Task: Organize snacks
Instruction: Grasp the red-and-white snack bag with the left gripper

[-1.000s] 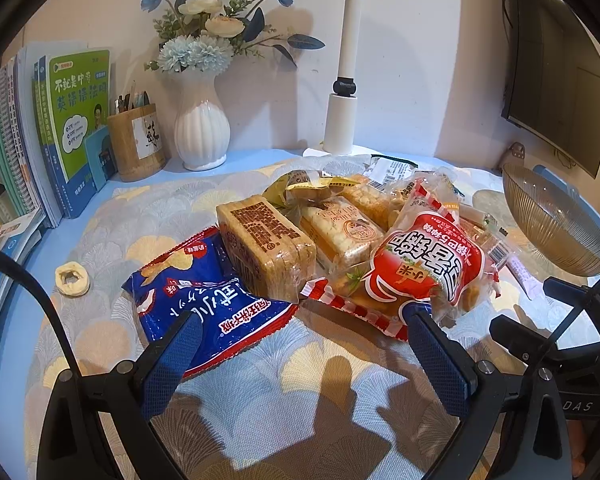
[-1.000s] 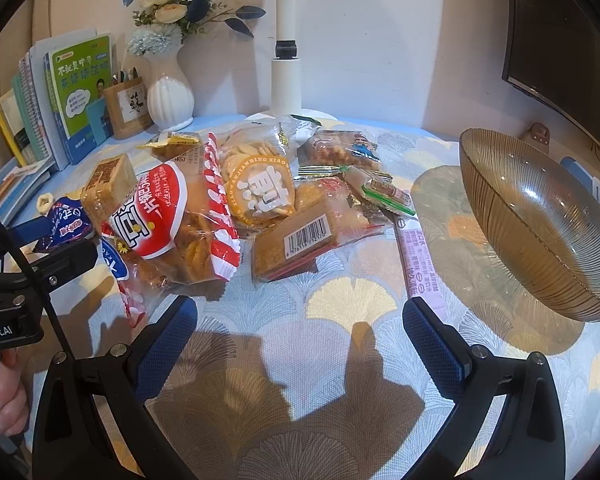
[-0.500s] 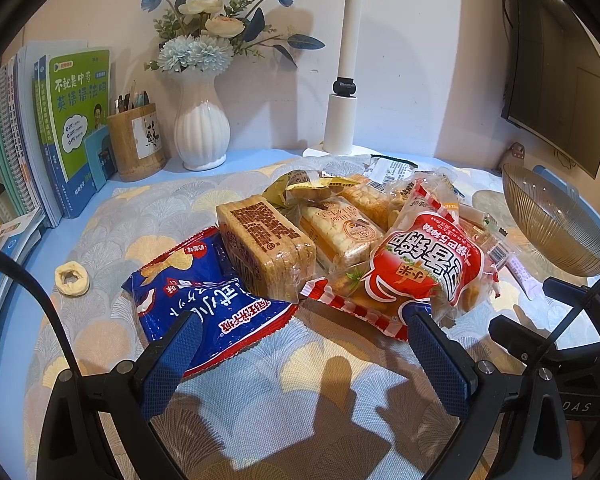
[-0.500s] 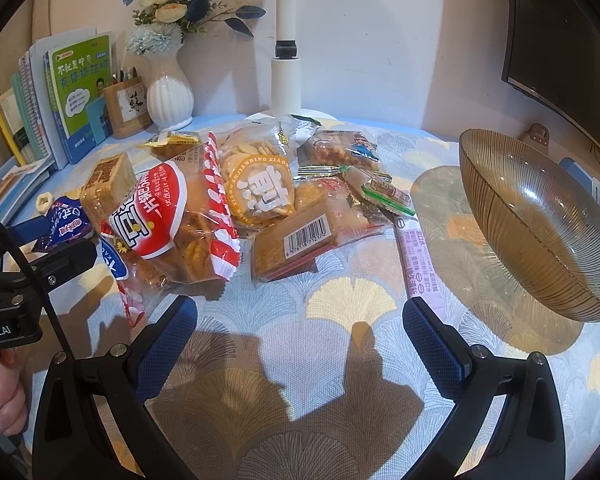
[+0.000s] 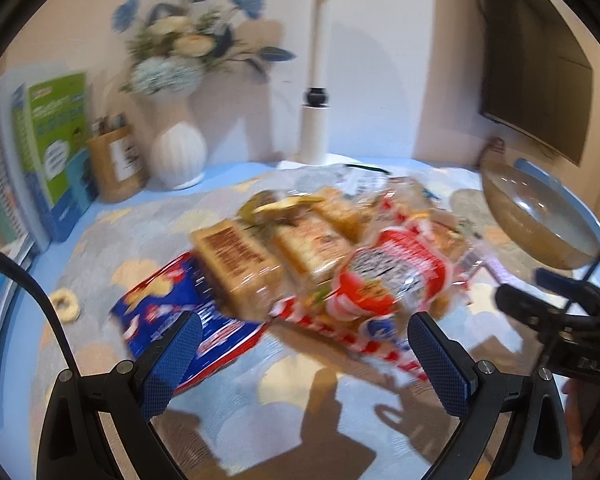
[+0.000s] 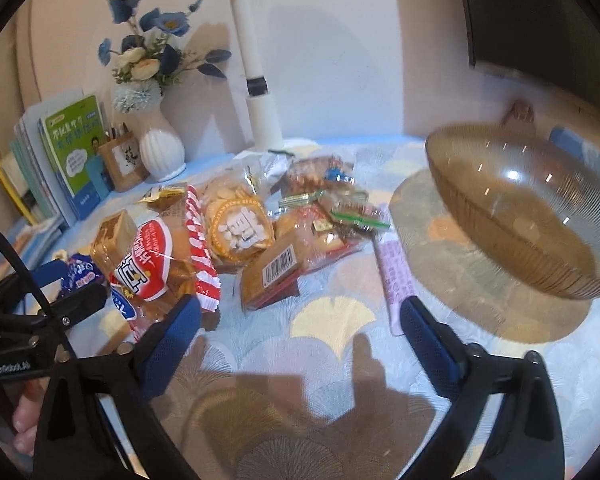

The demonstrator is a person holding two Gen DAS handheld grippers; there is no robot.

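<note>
Blue textured pads line the two fingers of our right gripper (image 6: 300, 336), and its jaws stand wide apart over bare cloth with nothing between them; they have just been closing a little. Our left gripper (image 5: 304, 356) also has its jaws wide apart, and no pad presses on anything, although the picture from this side is blurred.

On the tablecloth with the fan-leaf pattern (image 6: 332, 316) the snacks lie in one loose heap, in front of both grippers. Nearest to the left gripper is a blue crinkly chip bag (image 5: 168, 312), lying flat. Beside it is a red and white striped bag of bread (image 6: 160, 264), with its long axis running away from us toward the wall. A brown flat packet with a barcode (image 6: 272, 276) lies near the right gripper's left finger, with its long axis slanted up to the right. Behind it is a clear round bag of pale crackers (image 6: 236, 228). A long pale purple packet (image 6: 394, 268) points away from us, just beside the right finger.

To the right of the heap a ribbed amber glass bowl (image 6: 512, 204) stands apart from it. Far at the wall we see a white ribbed vase with blue flowers (image 6: 160, 152) and a row of upright books (image 6: 64, 160).
</note>
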